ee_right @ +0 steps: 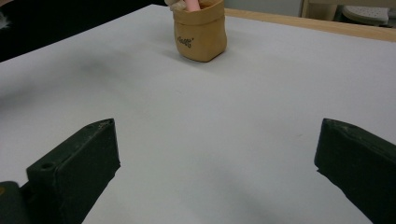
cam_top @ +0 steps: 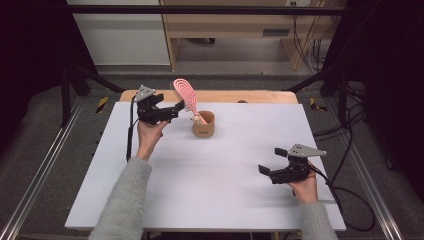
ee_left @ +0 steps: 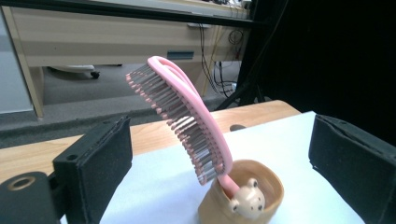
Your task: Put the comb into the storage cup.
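Left gripper view — left gripper [ee_left: 219, 154] wide open, off pink brush [ee_left: 187, 116], right gripper [ee_right: 219, 172] open — empty.

Your left gripper [cam_top: 179, 106] hung raised, jaws wide apart. Your right gripper [cam_top: 264, 170] sat low, jaws spread too.

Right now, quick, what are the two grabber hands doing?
Left gripper: open, holding nothing; the pink hairbrush stands in the tan cup.
Right gripper: open, holding nothing, over the table.
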The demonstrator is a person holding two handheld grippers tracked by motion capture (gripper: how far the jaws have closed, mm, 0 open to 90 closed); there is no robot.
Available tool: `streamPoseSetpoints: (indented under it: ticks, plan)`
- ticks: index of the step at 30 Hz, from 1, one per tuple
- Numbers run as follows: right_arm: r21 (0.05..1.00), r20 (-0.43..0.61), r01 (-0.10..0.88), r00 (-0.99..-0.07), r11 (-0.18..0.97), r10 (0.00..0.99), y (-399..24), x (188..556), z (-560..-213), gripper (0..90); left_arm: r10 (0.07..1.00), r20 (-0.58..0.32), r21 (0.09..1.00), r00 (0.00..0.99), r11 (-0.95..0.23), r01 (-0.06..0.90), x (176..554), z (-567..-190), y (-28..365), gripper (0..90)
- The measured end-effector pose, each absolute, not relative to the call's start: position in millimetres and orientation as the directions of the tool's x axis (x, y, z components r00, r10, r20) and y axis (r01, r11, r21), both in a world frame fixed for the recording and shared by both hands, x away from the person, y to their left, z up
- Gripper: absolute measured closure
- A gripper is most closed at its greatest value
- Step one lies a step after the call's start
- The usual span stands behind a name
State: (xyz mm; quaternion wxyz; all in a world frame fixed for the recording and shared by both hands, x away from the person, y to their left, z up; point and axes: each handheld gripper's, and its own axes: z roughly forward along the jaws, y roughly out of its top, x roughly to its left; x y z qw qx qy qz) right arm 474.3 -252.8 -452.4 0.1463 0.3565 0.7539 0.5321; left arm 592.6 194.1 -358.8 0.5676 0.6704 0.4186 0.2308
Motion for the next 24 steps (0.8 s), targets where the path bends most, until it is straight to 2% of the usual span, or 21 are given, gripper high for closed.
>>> streamPoseSetpoints:
  ticks: [24]
  plan:
    - [0.907,0.158,0.382,-0.697,0.176,0.699,-253,474,-452,0.1,0.758,-0.138,0.95,0.637,-0.081,0.302,537,-356,221,1.9]
